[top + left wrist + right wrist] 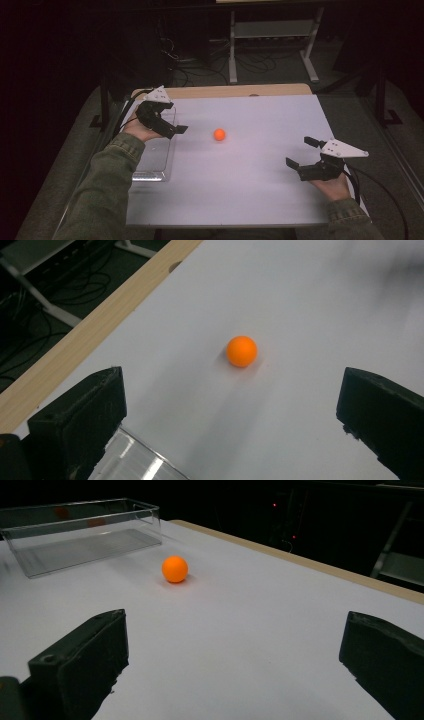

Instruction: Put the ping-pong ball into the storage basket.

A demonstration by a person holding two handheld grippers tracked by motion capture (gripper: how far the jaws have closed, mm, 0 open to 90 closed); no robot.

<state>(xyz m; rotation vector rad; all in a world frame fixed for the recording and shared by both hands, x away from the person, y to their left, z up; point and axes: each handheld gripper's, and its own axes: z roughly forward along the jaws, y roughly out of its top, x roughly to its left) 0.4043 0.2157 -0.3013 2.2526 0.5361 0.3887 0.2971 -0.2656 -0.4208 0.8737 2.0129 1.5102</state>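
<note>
Dark room; cables (250, 62) on floor beneath white shelf frame (272, 30).

No readable text, labels or nos. anywhere.

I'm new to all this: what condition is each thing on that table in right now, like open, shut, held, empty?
Orange ball: loose on the white tabletop, untouched, outside the bin.
Clear plastic bin: upright, open-topped, empty, at the table's left edge.
Left gripper: jaws wide open, holding nothing, above the bin, aimed at the ball.
Right gripper: jaws wide open, holding nothing, apart from the ball.
</note>
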